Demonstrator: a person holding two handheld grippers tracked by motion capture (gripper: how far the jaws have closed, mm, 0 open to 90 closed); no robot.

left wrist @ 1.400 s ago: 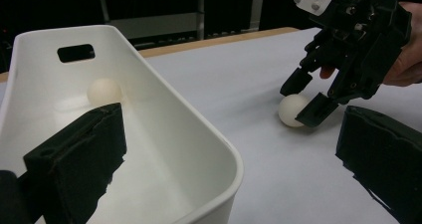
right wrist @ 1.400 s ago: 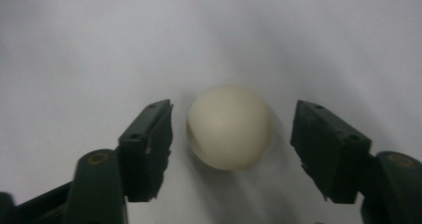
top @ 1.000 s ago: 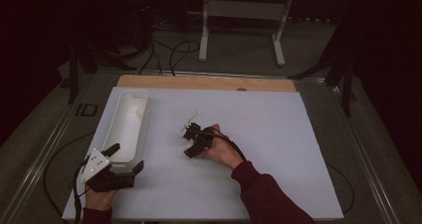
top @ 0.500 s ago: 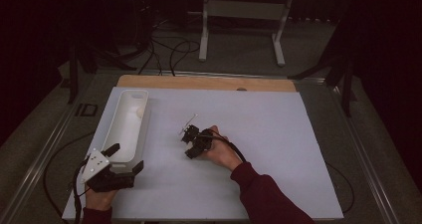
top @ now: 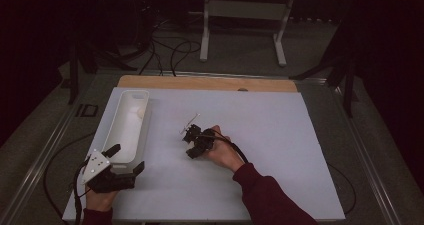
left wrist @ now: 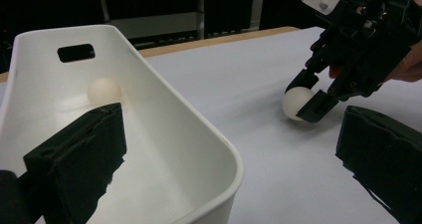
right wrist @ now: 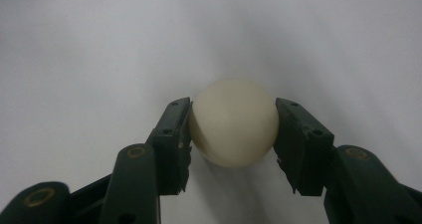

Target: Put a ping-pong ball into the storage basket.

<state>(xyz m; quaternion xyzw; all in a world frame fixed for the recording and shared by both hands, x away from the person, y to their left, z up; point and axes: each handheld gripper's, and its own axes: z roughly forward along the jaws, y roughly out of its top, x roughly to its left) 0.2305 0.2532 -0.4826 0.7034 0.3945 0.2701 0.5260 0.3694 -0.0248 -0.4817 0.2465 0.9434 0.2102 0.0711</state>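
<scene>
Item one: our right gripper (right wrist: 233,129), jaws pinching a cream-white ball (right wrist: 233,122) from both sides, pads pressed against it; the jaws have just finished closing on it. The ball rests on the white table sheet (top: 280,130), directly between the jaw tips, as we also see in the left gripper view (left wrist: 297,103).

Item two: our left gripper (top: 120,162), jaws spread wide, straddling the near end wall of a white plastic bin (left wrist: 149,109); one jaw sits inside the bin, the other outside above the sheet. We cannot tell whether either jaw touches the wall.

Item three: a second cream-white ball (left wrist: 104,90), lying inside the bin, beyond the inner jaw, near the end with the handle slot (left wrist: 75,53).
</scene>
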